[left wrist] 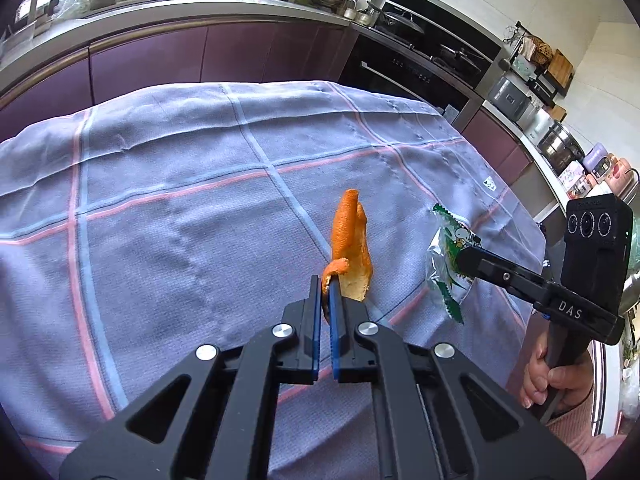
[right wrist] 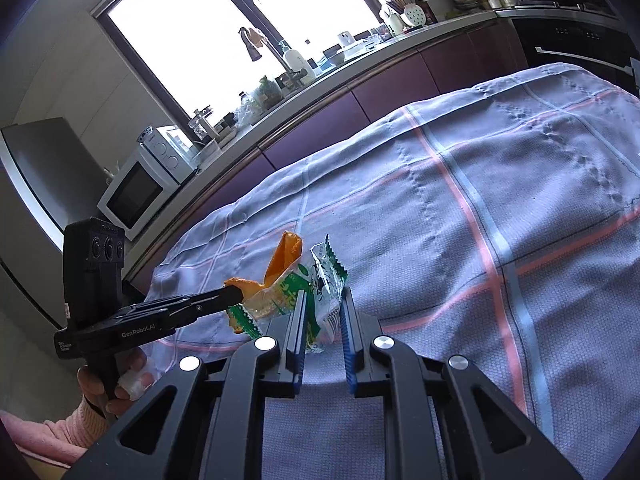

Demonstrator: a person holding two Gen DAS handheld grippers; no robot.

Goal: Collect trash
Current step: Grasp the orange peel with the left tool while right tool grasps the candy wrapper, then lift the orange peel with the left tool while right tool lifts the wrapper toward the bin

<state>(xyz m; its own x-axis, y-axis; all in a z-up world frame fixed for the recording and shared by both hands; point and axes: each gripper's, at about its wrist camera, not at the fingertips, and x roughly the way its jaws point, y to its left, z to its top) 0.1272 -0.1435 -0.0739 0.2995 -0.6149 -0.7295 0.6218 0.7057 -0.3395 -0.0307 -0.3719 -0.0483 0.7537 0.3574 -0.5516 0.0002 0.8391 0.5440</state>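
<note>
Left gripper (left wrist: pixel 327 286) jaws clenched on orange peel (left wrist: pixel 350 240); peel stood up beyond tips, above checked cloth (left wrist: pixel 180 184). Right gripper (right wrist: pixel 325 296) jaws parted, green-white wrapper (right wrist: pixel 320 280) between tips; actual grip could not be told. From right wrist view, peel (right wrist: pixel 286 258) sat just left of jaws, beside wrapper. White microwave (right wrist: pixel 140 188) far left on counter.

Your left hand-held gripper (left wrist: pixel 329 280) has its black fingers with blue pads nearly closed, pinching something at the tips. Your right hand-held gripper (right wrist: pixel 323 300) holds its fingers parted. Each of your hands (left wrist: pixel 550 372) wraps a black handle.
</note>
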